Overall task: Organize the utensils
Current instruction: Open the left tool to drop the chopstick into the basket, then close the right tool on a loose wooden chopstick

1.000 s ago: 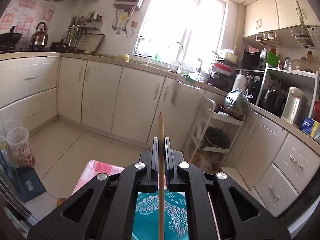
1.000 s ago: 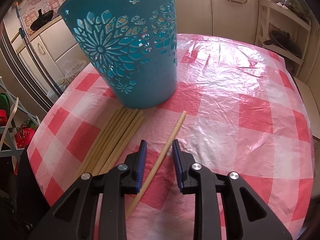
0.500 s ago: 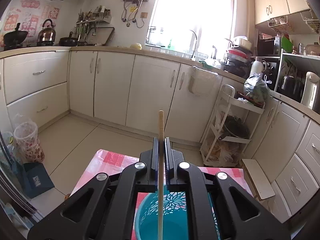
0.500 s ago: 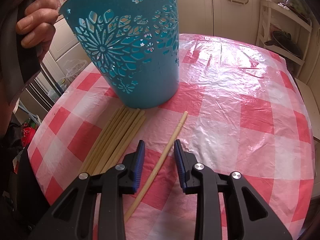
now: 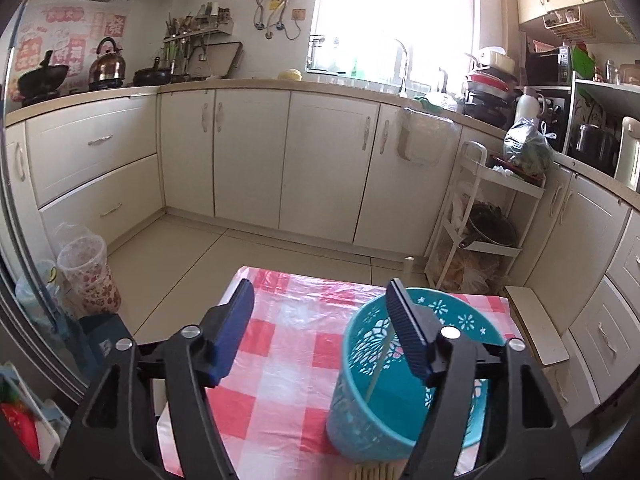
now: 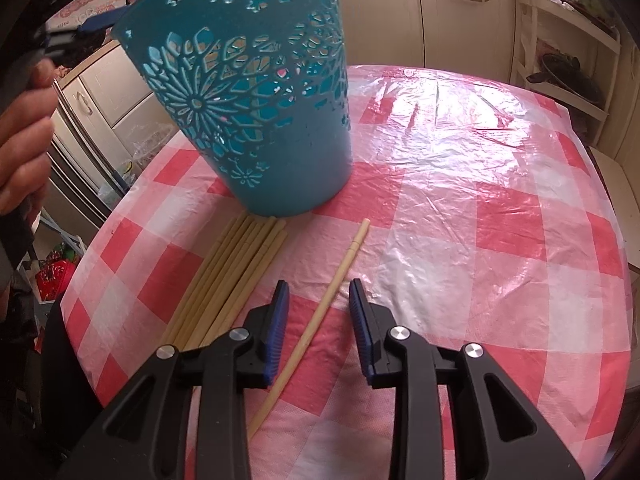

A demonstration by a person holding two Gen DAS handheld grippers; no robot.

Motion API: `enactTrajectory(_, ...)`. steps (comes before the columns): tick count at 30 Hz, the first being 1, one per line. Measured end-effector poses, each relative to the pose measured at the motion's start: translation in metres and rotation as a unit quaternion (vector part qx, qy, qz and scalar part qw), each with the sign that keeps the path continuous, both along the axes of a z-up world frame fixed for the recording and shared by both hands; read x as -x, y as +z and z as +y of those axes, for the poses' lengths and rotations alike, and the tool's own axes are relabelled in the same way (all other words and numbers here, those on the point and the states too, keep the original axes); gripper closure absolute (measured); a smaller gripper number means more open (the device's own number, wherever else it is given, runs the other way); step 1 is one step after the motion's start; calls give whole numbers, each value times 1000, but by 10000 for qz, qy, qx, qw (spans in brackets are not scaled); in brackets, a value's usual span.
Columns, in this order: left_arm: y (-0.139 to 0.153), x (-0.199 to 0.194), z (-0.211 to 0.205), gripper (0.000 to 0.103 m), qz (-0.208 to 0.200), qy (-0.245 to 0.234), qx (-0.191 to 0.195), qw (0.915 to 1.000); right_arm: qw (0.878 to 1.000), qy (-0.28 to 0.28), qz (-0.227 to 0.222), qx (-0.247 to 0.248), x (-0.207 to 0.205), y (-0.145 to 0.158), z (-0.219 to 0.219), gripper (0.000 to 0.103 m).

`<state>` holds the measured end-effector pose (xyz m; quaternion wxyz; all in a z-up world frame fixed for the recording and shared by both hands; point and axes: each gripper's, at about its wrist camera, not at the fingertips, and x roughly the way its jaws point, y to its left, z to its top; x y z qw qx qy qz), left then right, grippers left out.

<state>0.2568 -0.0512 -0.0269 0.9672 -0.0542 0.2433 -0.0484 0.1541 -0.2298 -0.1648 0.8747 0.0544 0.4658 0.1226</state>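
The left wrist view looks down into the teal holder [image 5: 400,408] from above, and only there does a single chopstick in the holder [image 5: 380,364] show, leaning against the inner wall, its upper part hidden behind the right finger. The left gripper [image 5: 320,320] has just been opening: its fingers now stand spread wide with nothing between them, the right finger [image 5: 408,336] over the holder's rim and the left finger over the checked tabletop [image 5: 280,368]. That view also takes in the kitchen cabinets [image 5: 248,156] and the floor on the far side. The right wrist view shows what the left cannot: the holder's cut-out flower wall [image 6: 248,92] from the side, standing on the far left of the tabletop [image 6: 480,200], a bundle of chopsticks [image 6: 232,276] lying just near of its base, and a loose chopstick [image 6: 320,308] lying apart to the right of the bundle. The right gripper [image 6: 318,292] has its fingers part-spread on either side of this loose chopstick, the stick running between them without either pad touching it. A hand [image 6: 24,140] shows at the left edge.
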Motion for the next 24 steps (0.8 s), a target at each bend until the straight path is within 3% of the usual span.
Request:
enactTrajectory(4, -8, 24, 37, 23, 155, 190, 183, 9995, 9997, -137, -21, 221, 1, 0, 8, 72)
enactTrajectory(6, -21, 33, 54, 22, 289, 263, 253, 9989, 9984, -144, -83, 535, 1, -1, 18, 72)
enactTrajectory(8, -37, 38, 68, 22, 471, 300, 275, 9981, 9955, -121, -132, 928, 1, -1, 27, 78)
enactTrajectory(9, -45, 39, 73, 22, 560, 321, 276, 9975, 9947, -2, -139, 1015, 2, -1, 30, 80)
enactTrajectory(10, -53, 41, 78, 22, 643, 349, 280, 9969, 9944, 201, -102, 1031, 4, 0, 33, 91)
enactTrajectory(13, -73, 45, 90, 22, 821, 354, 319, 9955, 9897, 783, 57, 1199, 11, 2, 38, 92)
enactTrajectory(15, -85, 46, 96, 22, 889, 339, 367, 9948, 9885, 819, 216, 1250, 11, 3, 35, 92)
enactTrajectory(16, -88, 45, 96, 22, 921, 332, 398, 9944, 9889, 736, 273, 1261, 9, 3, 33, 89)
enactTrajectory(18, -97, 43, 97, 22, 993, 320, 488, 9933, 9893, 521, 311, 1330, 5, 3, 31, 66)
enactTrajectory(19, -101, 42, 98, 22, 1020, 310, 526, 9929, 9893, 456, 289, 1354, 5, 3, 32, 60)
enactTrajectory(20, -106, 42, 99, 22, 1044, 293, 555, 9926, 9899, 410, 284, 1327, 4, 2, 33, 60)
enactTrajectory(21, -110, 41, 99, 22, 1066, 280, 559, 9923, 9906, 400, 303, 1274, 4, 3, 34, 62)
enactTrajectory(23, -117, 39, 97, 22, 1123, 265, 538, 9919, 9907, 496, 294, 1230, 5, 5, 38, 88)
enactTrajectory(24, -122, 39, 97, 22, 1163, 261, 534, 9914, 9892, 521, 235, 1349, 9, 5, 41, 93)
